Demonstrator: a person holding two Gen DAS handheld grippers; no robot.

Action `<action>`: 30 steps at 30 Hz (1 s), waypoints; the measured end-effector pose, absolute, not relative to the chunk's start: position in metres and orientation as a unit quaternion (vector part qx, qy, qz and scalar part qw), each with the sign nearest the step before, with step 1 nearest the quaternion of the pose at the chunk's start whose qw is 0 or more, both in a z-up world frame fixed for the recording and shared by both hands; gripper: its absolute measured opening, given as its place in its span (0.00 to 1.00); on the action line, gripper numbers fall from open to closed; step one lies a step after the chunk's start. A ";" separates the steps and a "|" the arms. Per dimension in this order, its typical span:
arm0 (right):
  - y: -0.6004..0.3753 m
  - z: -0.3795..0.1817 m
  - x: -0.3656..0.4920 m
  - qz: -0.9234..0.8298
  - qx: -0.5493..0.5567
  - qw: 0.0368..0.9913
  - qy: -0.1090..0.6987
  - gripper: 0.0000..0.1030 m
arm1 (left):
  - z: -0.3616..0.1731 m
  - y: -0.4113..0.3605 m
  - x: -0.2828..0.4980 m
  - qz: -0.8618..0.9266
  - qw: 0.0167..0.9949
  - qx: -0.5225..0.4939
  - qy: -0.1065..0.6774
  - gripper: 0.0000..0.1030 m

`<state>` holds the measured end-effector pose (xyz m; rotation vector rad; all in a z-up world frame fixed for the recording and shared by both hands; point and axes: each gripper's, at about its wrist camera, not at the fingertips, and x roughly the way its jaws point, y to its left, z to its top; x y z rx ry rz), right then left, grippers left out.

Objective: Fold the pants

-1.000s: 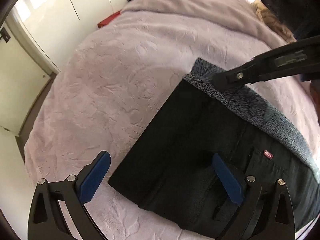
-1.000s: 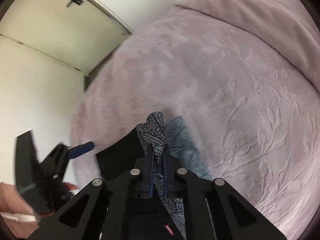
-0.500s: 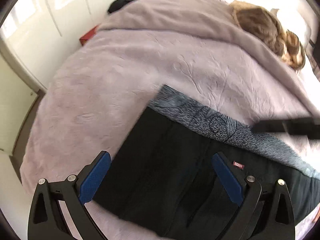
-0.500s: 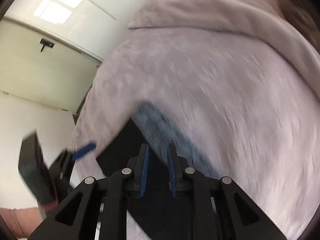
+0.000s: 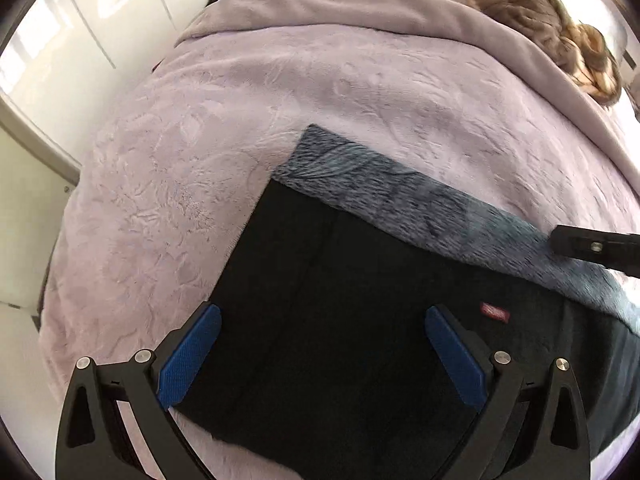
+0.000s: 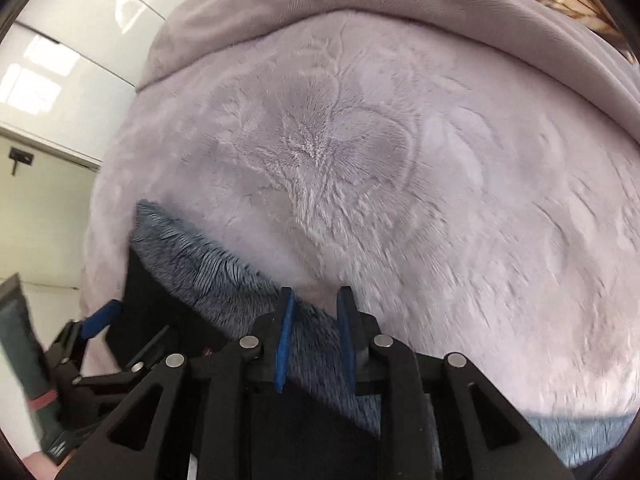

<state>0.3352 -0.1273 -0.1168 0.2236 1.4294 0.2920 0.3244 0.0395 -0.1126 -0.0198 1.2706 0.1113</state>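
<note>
On bed (image 5: 248, 112), black pants (image 5: 328, 320) lie flat, folded into rectangle, grey fleecy lining strip exposed along far edge. Left gripper (image 5: 320, 364) jaws wide above pants, empty. Right gripper (image 6: 314, 340) jaws narrow, opening over lining, nothing pinched. Further fold likely left.

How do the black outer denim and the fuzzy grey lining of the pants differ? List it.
The black outer denim is smooth and dark and covers most of the folded stack; the fuzzy grey lining is shaggy and paler and shows only as a strip along the far edge. Both lie flat on the lilac blanket.
</note>
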 end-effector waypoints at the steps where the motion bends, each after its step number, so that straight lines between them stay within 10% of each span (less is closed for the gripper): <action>1: -0.132 -0.110 0.330 0.136 0.105 0.739 0.651 0.35 | -0.105 0.037 0.319 0.047 0.804 -0.004 0.593 0.99; 4: -0.149 -0.091 0.309 0.129 0.111 0.742 0.649 0.56 | -0.092 0.019 0.305 0.036 0.804 0.006 0.594 0.99; 30: -0.334 -0.060 0.085 -0.018 0.258 0.706 0.660 0.76 | -0.044 -0.188 0.189 -0.109 0.749 0.116 0.643 0.99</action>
